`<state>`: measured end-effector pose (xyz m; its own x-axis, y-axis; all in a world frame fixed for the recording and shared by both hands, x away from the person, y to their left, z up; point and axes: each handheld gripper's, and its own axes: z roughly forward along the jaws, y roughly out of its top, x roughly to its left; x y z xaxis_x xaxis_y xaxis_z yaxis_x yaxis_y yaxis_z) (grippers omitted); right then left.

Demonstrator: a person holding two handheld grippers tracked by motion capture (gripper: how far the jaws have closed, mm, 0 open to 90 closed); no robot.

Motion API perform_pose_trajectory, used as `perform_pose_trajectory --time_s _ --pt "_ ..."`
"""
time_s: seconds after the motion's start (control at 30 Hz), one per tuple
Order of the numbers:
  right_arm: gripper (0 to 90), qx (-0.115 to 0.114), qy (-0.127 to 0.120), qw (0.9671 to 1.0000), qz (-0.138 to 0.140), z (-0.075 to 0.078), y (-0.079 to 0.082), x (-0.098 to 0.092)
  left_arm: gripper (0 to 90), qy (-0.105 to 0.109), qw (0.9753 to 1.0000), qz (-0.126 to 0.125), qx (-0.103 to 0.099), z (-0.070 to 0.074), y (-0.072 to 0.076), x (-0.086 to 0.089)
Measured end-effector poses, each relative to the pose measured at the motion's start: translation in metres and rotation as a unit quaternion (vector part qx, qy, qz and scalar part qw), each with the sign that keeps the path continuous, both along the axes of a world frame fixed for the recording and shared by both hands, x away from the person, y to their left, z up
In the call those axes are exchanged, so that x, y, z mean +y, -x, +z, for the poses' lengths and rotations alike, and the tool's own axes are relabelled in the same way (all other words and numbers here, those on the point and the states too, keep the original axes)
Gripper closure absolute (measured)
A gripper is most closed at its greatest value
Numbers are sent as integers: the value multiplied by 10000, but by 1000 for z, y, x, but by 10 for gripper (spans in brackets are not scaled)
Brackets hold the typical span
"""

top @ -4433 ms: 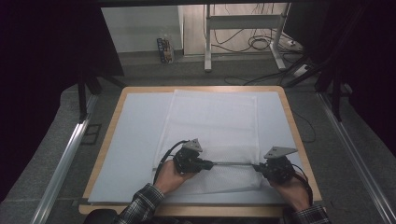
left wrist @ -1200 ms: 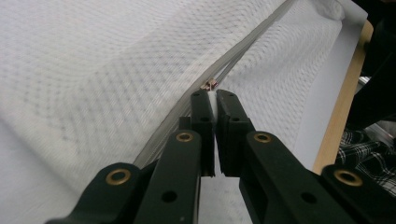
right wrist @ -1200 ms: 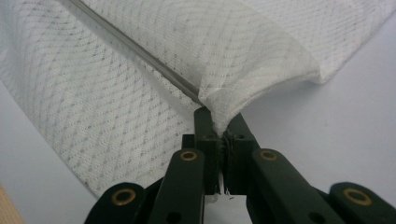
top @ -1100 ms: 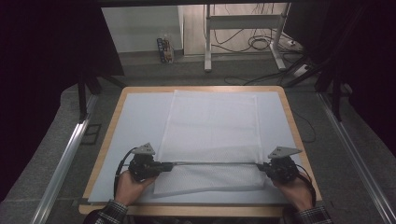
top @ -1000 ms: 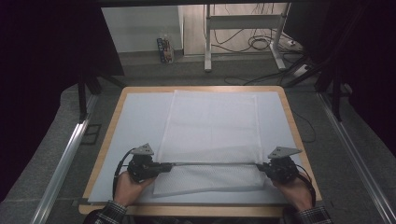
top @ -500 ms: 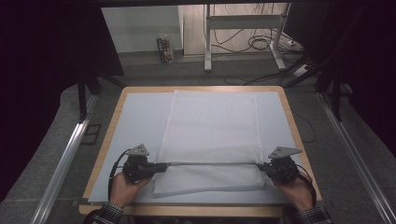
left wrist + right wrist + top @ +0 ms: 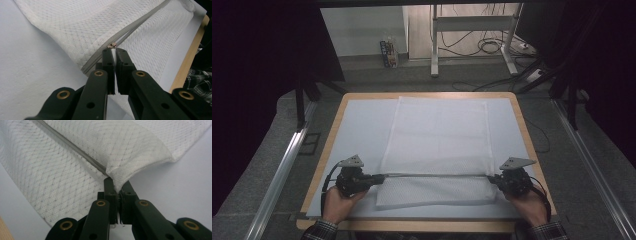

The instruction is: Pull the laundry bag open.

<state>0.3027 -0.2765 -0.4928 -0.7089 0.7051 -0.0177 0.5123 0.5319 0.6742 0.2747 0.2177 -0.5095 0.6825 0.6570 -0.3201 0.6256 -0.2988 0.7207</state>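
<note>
A white mesh bag (image 7: pixel 437 132) lies flat in the middle of the table, with a grey zipper (image 7: pixel 437 175) running across it near its front edge. My left gripper (image 7: pixel 379 176) is at the zipper's left end, shut on the small zipper pull (image 7: pixel 113 45); in the left gripper view the jaws (image 7: pixel 113 53) pinch its white tab. My right gripper (image 7: pixel 490 178) is at the zipper's right end, shut on the bag's corner fabric (image 7: pixel 125 176) just beside the zipper (image 7: pixel 72 148). The zipper is pulled taut between the two grippers.
The table (image 7: pixel 362 125) has a pale surface and a wooden rim (image 7: pixel 527 135). Bare surface lies left and right of the bag. Metal rails (image 7: pixel 282 170) run along both sides. Beyond the far edge are a frame's legs and cables (image 7: pixel 492 45) on the floor.
My left gripper has slid left along the zipper, from about its middle to its left end, holding the pull. The right gripper has stayed at the right end.
</note>
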Motion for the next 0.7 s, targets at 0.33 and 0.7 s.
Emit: perform_pose_trajectory --time_s 0.33,0.7 --pt "859 -26 35 9999 -101 1 1 -5 873 -54 9998 196 -22 1 3 10" --pt "859 49 2 9999 -125 0 1 -7 873 -173 9991 389 -17 0 3 15"
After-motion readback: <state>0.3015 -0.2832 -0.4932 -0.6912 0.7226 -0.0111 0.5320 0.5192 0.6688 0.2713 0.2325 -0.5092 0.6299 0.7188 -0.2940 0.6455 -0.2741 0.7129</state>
